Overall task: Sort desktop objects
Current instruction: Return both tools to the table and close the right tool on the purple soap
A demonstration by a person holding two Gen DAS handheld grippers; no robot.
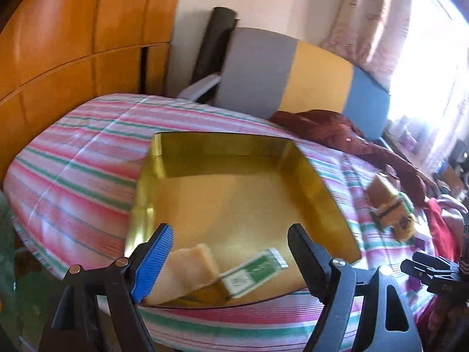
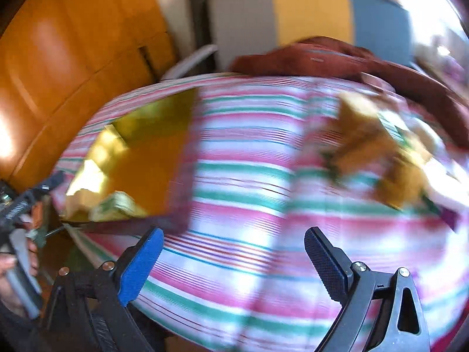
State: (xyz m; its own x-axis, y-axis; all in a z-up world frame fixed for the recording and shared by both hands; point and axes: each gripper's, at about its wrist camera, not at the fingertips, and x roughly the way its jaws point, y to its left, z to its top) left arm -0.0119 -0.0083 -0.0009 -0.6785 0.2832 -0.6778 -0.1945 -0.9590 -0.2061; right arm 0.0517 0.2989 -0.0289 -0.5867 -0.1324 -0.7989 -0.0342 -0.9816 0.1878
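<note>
- While both views are smeared by blur, the bed fills most of each, under a striped cover of pink, green and white.
- Behind it, at 12 o'clock, stands a headboard in grey, yellow and blue panels, with a wardrobe of orange wood at 10 o'clock.
- A dark red garment lies crumpled on the bed at 2 o'clock in the left view, just before the headboard.
- A gold tray sits on the cover, open side up, at the centre of the left view and at 9 o'clock in the right view.
- The left tongs hang over the near edge of the tray with the jaws wide apart and nothing between them.
- The right tongs hang over bare cover, jaws likewise spread and holding nothing; they also show at 4 o'clock in the left view.
- Inside the tray, in its near left corner, lies a pale block, close by the blue pad of the left tongs.
- Just beside the block at 3 o'clock lies a green and white packet, also on the tray floor; whether the two touch I cannot tell.
- A pile of small yellow and brown things lies on the cover at 3 o'clock of the tray, outside it; in the right view it is too blurred to sort out.
</note>
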